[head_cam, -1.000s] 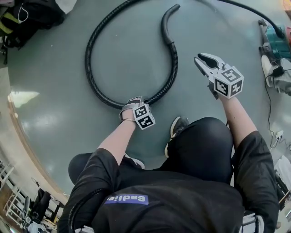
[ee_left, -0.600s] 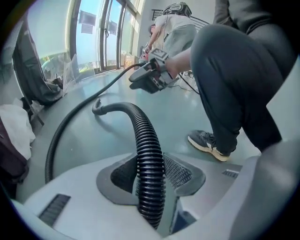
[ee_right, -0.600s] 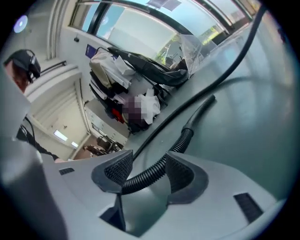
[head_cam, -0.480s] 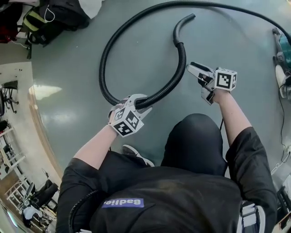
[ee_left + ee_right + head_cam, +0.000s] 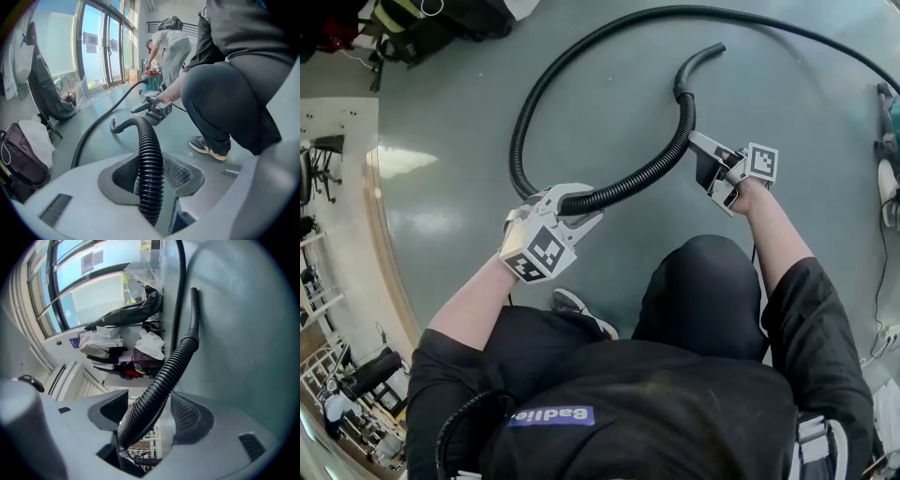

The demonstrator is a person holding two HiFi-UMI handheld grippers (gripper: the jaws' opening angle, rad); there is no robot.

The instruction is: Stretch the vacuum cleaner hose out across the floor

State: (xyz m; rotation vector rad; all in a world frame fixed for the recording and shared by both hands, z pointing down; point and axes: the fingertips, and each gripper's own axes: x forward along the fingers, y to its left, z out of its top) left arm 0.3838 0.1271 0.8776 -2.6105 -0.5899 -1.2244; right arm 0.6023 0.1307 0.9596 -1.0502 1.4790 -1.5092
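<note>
- The left gripper (image 5: 581, 204) grips the hose (image 5: 628, 183); its fingers (image 5: 183, 173) have just been closing, and the ribbed tube sits pinched between the pads
- In the left gripper view the hose rises out of that grip, bends over and runs down to its smooth curved end (image 5: 117, 125)
- The right gripper (image 5: 701, 161) has its fingers (image 5: 187, 416) apart; they have just been opening
- The hose passes between the right fingers, slanting across the gap, and the pads are not clamped on it
- In the head view the right gripper is rolled on its side, one finger above the hose and one below, just short of where the ribs give way to the smooth end
- The stretch between the two grippers hangs as a shallow bow, raised off the floor (image 5: 600, 94), in front of the crouching person's knee (image 5: 712, 291)
- Beyond the right gripper the hose curves up to the hooked end, which is low over the floor; I cannot tell whether the tip touches
- On the far side of the left gripper the hose drops to the floor, sweeps round in one wide arc and leaves the head view at its right edge
- Bags (image 5: 441, 23) lie at the top left, well apart from the hose
</note>
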